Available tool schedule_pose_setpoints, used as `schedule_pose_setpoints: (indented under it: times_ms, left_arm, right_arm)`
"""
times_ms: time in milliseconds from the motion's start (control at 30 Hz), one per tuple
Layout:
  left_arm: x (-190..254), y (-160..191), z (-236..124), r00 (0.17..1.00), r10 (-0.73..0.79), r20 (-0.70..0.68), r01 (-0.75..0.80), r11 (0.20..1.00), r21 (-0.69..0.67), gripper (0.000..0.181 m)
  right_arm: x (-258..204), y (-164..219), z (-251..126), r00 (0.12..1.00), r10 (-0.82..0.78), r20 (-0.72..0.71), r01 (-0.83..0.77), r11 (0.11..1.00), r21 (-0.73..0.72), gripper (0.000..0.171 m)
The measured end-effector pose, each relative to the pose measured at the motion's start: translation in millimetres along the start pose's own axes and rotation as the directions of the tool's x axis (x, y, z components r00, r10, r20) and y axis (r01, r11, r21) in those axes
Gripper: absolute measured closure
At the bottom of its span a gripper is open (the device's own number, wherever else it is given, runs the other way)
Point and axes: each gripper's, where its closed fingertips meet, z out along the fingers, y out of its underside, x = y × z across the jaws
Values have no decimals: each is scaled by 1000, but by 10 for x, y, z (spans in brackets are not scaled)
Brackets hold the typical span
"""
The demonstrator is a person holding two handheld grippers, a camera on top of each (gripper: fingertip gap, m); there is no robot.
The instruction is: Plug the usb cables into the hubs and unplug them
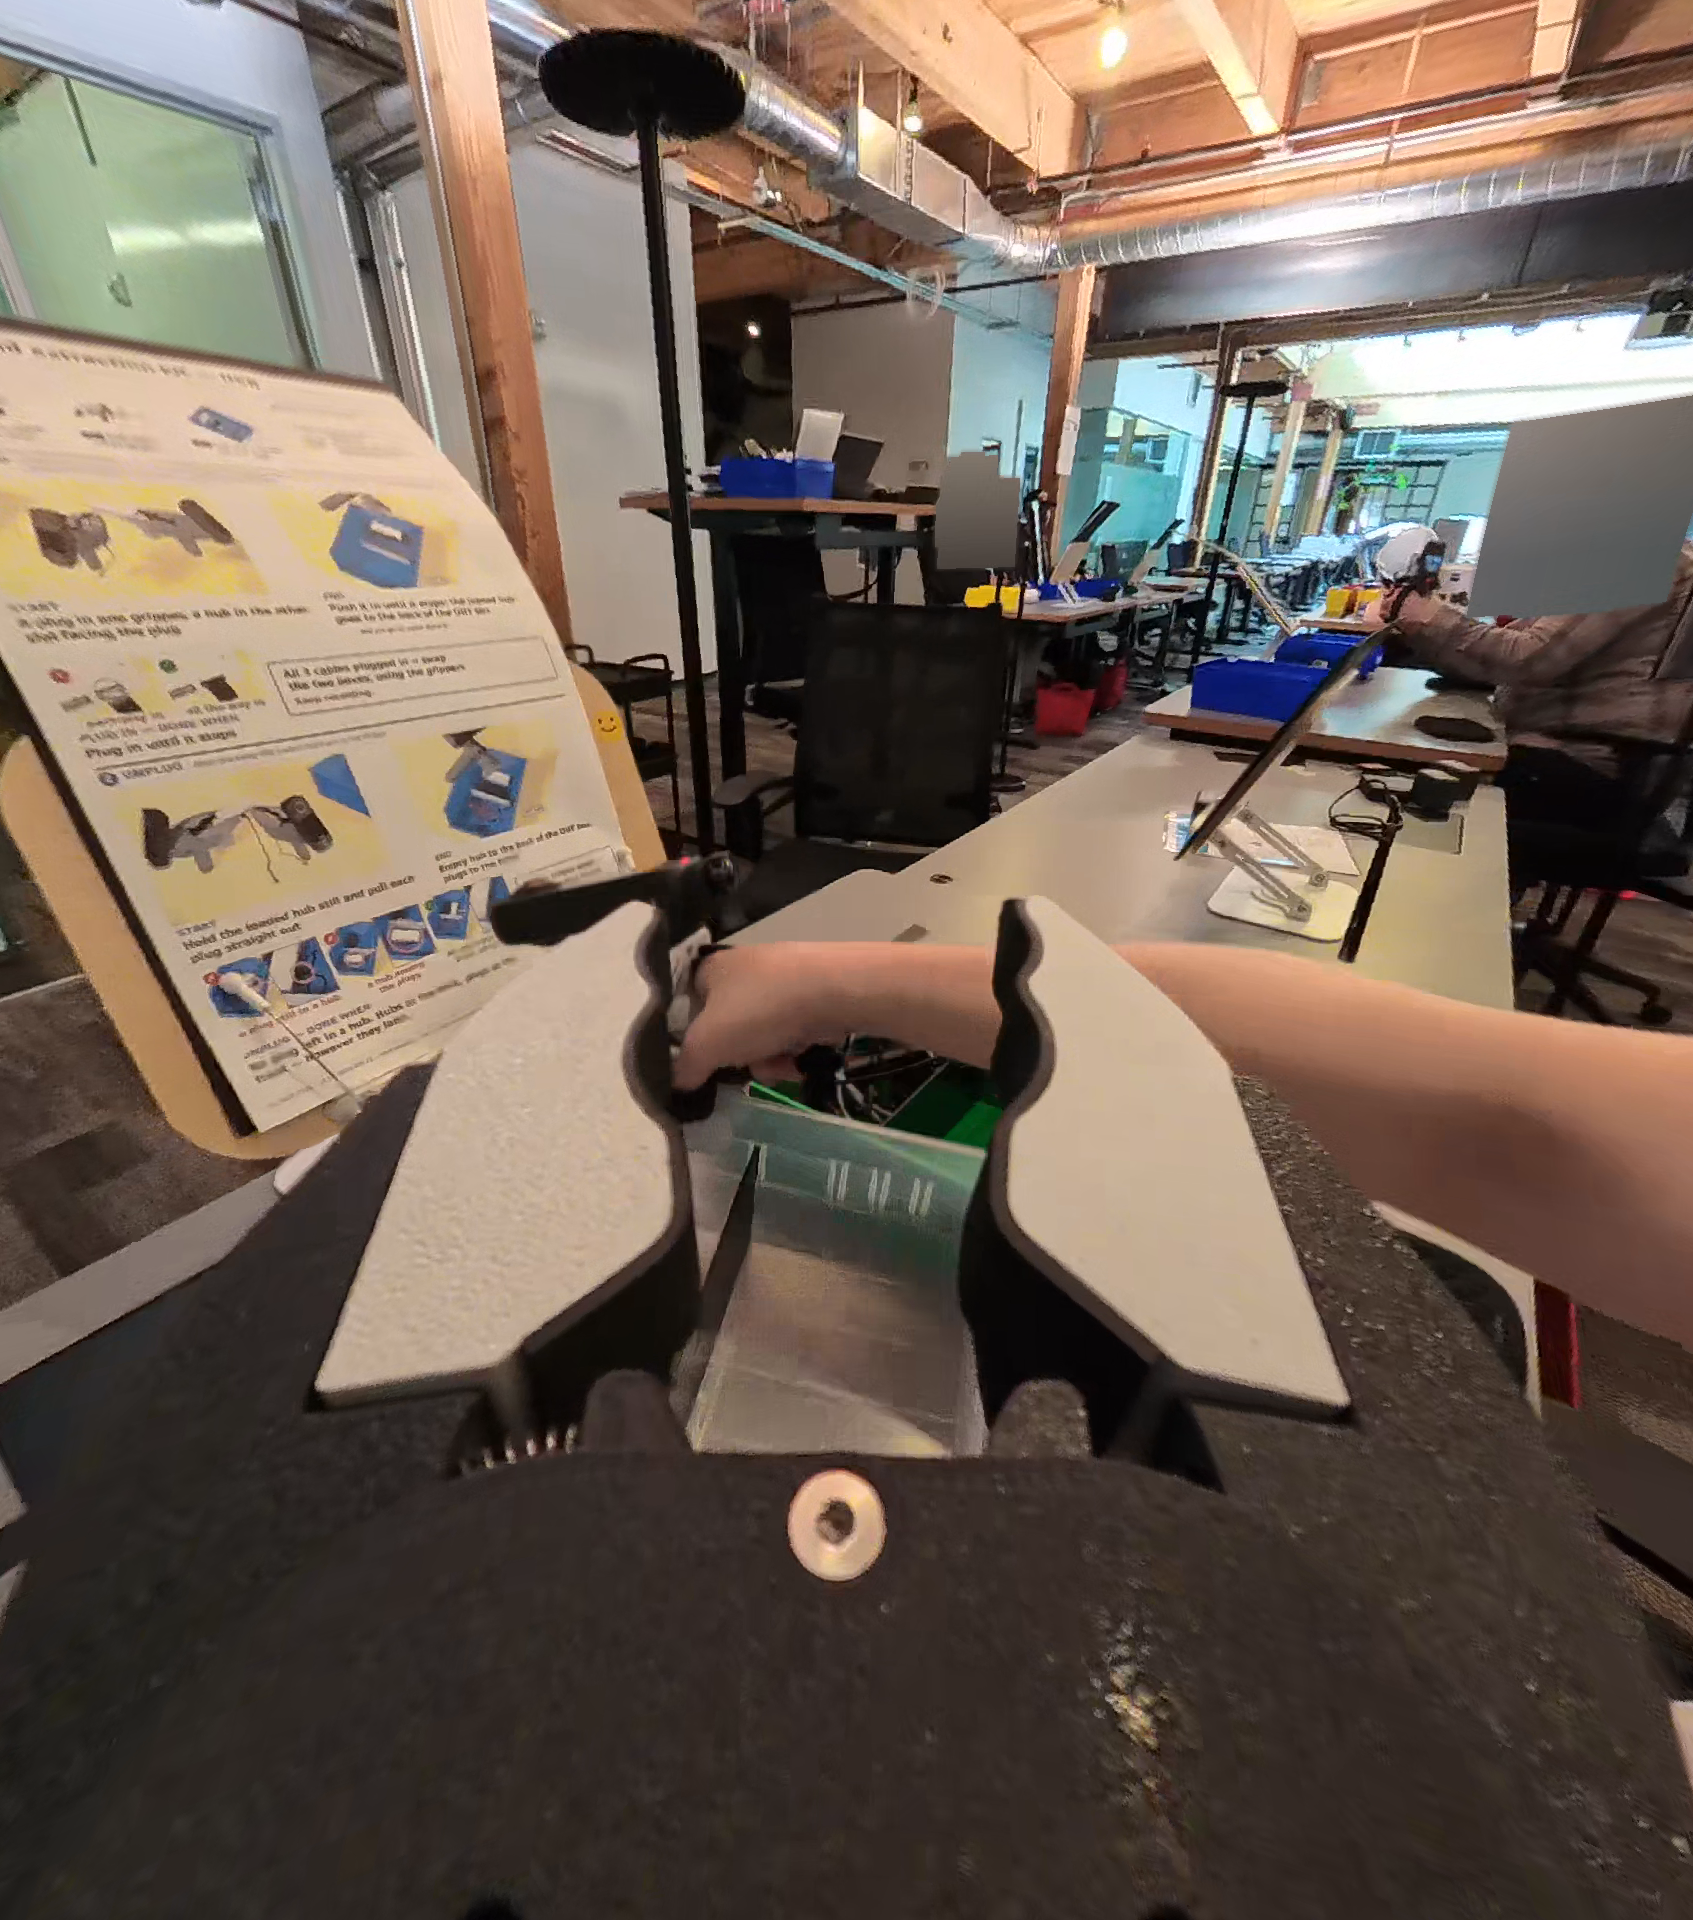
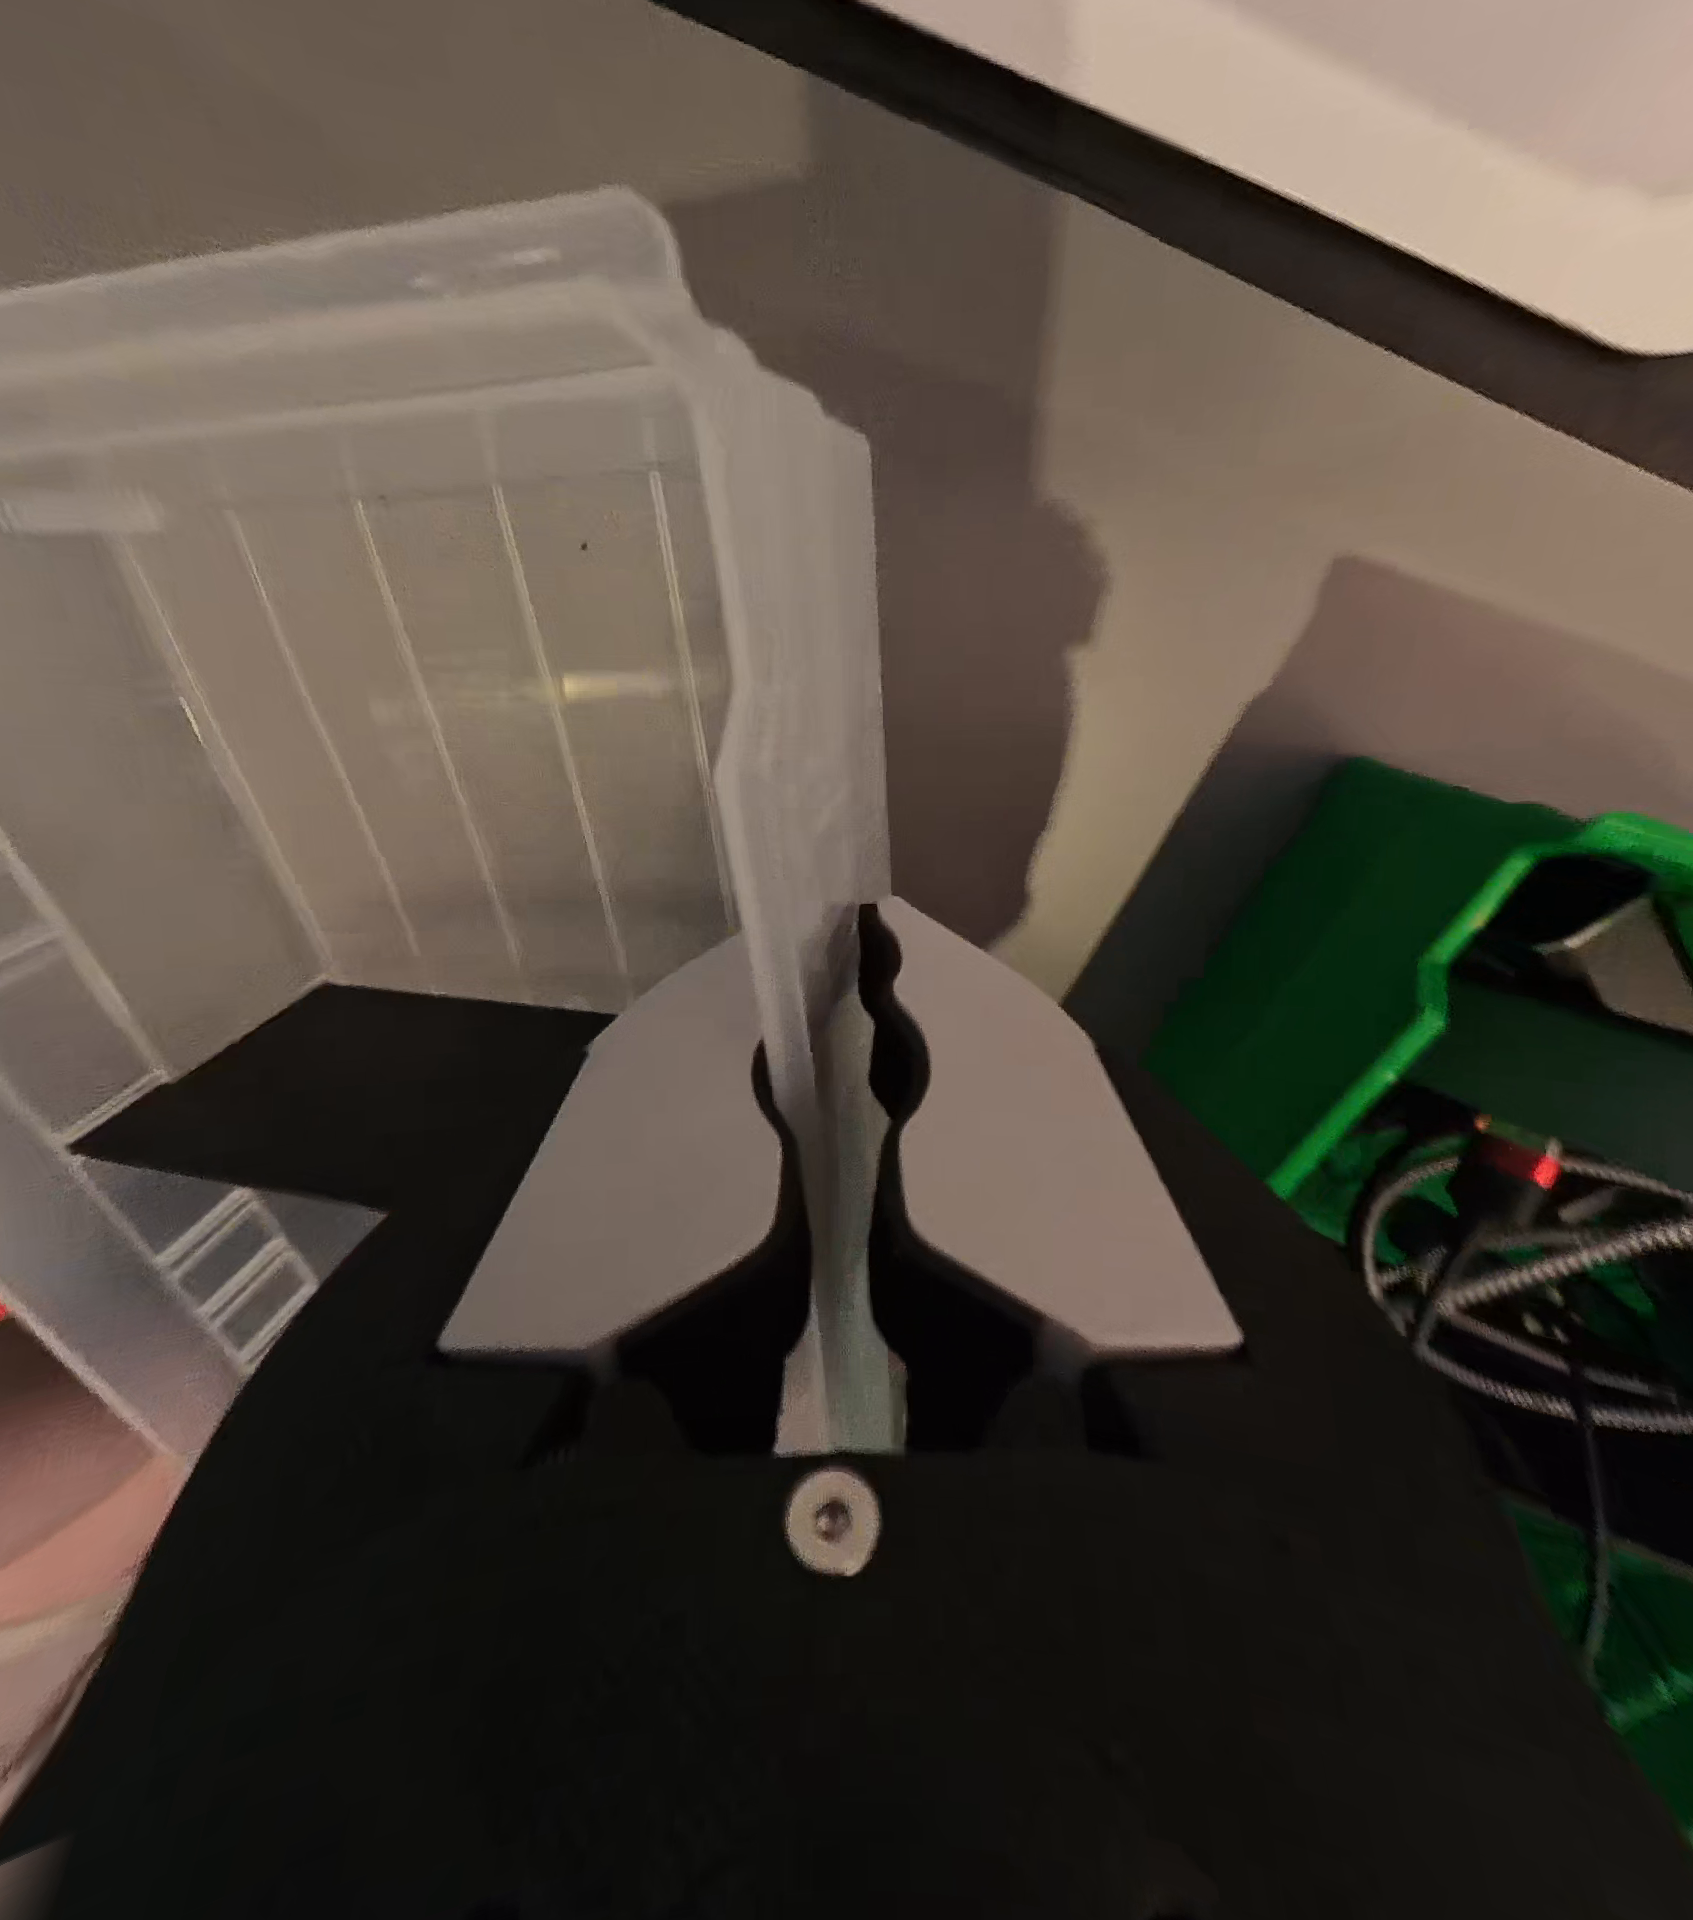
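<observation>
In the left wrist view my left gripper (image 1: pixel 837 935) is open and empty, its fingers (image 1: pixel 530 1153) spread wide above a clear plastic bin (image 1: pixel 852 1247). Behind that bin stands a green bin (image 1: pixel 956 1117) holding tangled cables (image 1: pixel 863 1070). A person's hand (image 1: pixel 769 1008) reaches across from the right to these bins. In the right wrist view my right gripper (image 2: pixel 857 935) is shut on the clear bin's wall (image 2: pixel 800 675). The green bin (image 2: pixel 1444 935) lies to its right, with braided cables (image 2: pixel 1548 1278) and a red-marked plug (image 2: pixel 1517 1158). No hub shows clearly.
An instruction sheet on a tilted board (image 1: pixel 250 675) stands at the left. A black pole (image 1: pixel 676 468) and a mesh chair (image 1: pixel 894 727) are behind the bins. The grey table (image 1: pixel 1081 862) carries a tablet stand (image 1: pixel 1268 862). A person sits at the far right (image 1: pixel 1548 665). The tips of one gripper are about 35 centimeters away from the tips of the other. Between my right fingertips and the red-marked plug (image 2: pixel 1517 1158) there is roughly 15 centimeters.
</observation>
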Motion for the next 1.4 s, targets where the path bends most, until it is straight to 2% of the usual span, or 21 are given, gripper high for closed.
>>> schedule_pose_setpoints:
  times_ms: [100,167,200,267,367,467,533,600,667,733,800,933,1133,1167,1233,1267,1333,1400]
  left_arm:
    - [219,-250,-271,999,31,31,-34,994,101,124]
    - [495,-508,-494,997,77,-6,-72,963,259,146]
    - [601,-590,-581,995,99,-8,-92,945,313,147]
    - [672,-619,-639,989,137,50,-146,936,320,143]
    - [618,-464,-506,986,145,86,-160,965,208,129]
    - [635,-80,-195,997,71,-37,-71,997,-11,127]
    - [612,273,78,997,37,-71,-50,980,-193,120]
    - [504,662,419,998,30,-50,-46,934,-356,110]
    - [387,1055,828,999,7,-36,-23,885,-466,109]
    - [297,1454,1256,997,-58,-44,26,853,-522,115]
    - [144,1883,1604,993,-118,5,101,819,-565,116]
    - [129,2493,1982,972,-232,32,201,753,-627,113]
    - [289,3169,2158,956,-290,39,206,573,-793,106]
    - [333,3171,2179,942,-334,28,226,571,-789,112]
    - [351,3191,2172,921,-389,32,261,553,-791,112]
    - [376,3193,2162,907,-421,25,273,540,-796,116]
    - [454,3167,2128,872,-489,-3,280,505,-817,136]
    - [426,3153,2051,876,-482,-32,237,486,-841,146]
  right_arm:
    - [-71,43,-459,999,-47,-1,47,999,-11,164]
    - [-49,80,-840,998,-53,30,52,999,11,165]
    - [-13,100,-1049,997,-49,54,47,998,35,165]
    - [138,187,-1482,994,-43,102,35,996,84,165]
    - [638,435,-2072,993,15,120,-34,986,163,165]
    - [1419,843,-2523,991,123,49,-131,962,241,165]
    - [2002,1207,-2726,973,231,-16,-218,936,276,164]
    - [2573,1608,-2857,934,343,-101,-300,905,303,164]
    - [3054,1994,-2914,884,431,-182,-361,876,320,164]
    - [3416,2336,-2898,844,479,-241,-399,861,315,163]
    - [3690,2630,-2825,810,517,-275,-442,848,291,163]
    - [4070,3084,-2561,785,525,-330,-487,851,194,163]
    - [4413,3380,-2084,771,513,-377,-517,850,98,164]
    - [4442,3386,-2012,774,508,-377,-515,853,91,164]
    - [4477,3373,-1879,785,496,-370,-505,859,80,163]
    - [4485,3361,-1822,791,492,-364,-502,862,75,163]
    - [4488,3332,-1736,795,494,-351,-504,861,71,164]
    - [4457,3302,-1679,804,489,-337,-500,864,60,164]
